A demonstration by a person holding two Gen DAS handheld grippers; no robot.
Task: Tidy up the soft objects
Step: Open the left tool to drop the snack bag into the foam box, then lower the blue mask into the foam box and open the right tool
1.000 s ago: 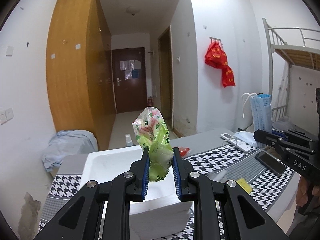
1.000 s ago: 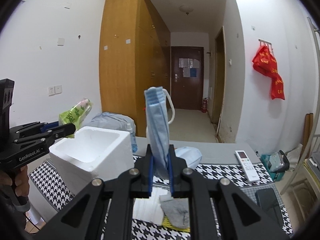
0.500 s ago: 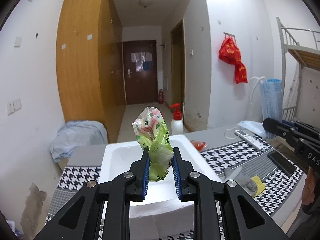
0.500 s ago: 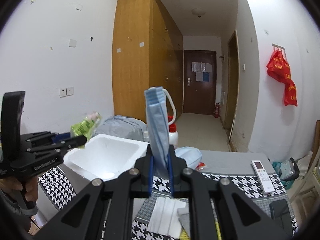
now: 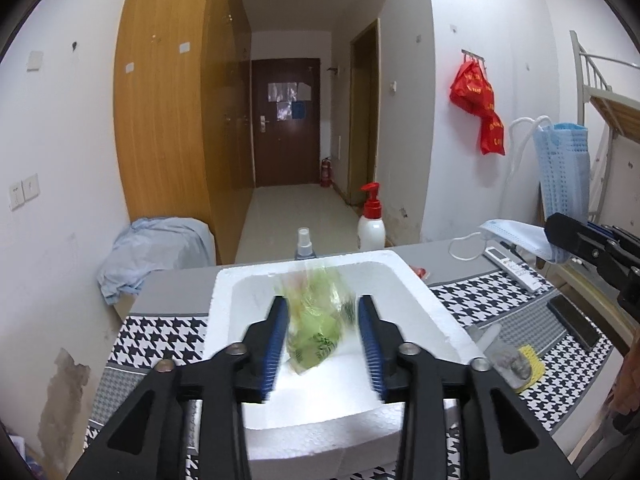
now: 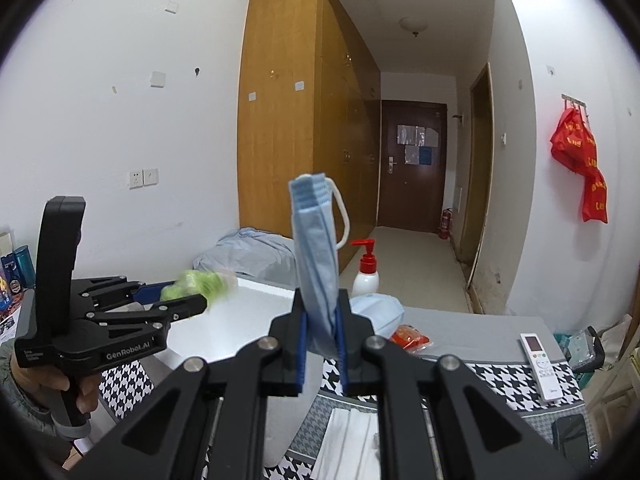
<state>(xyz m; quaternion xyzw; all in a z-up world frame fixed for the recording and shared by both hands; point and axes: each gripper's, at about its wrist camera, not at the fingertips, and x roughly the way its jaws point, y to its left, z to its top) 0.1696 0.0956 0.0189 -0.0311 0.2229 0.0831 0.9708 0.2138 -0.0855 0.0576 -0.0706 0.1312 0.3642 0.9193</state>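
Here the green plastic bag [image 5: 314,320] shows blurred between the blue pads of the left tongs [image 5: 323,340], above the hollow of the white foam box [image 5: 424,300]. The jaws have just been opening, and a gap shows on either side of the bag, so the pads no longer press on it. From the right wrist view the same bag [image 6: 200,282] is a green smear at the tips of the left tongs [image 6: 188,298], over the box's near rim. The right tongs [image 6: 322,340] are clenched on a folded stack of blue face masks [image 6: 316,256], held upright with a white ear loop hanging off its side. The box stands on the bench [image 5: 160,328], which wears a houndstooth cloth. Beyond the box stand a red-capped pump bottle [image 5: 371,222] and a small spray bottle [image 5: 305,244]. A remote control [image 6: 542,360] lies on the bench's right side.
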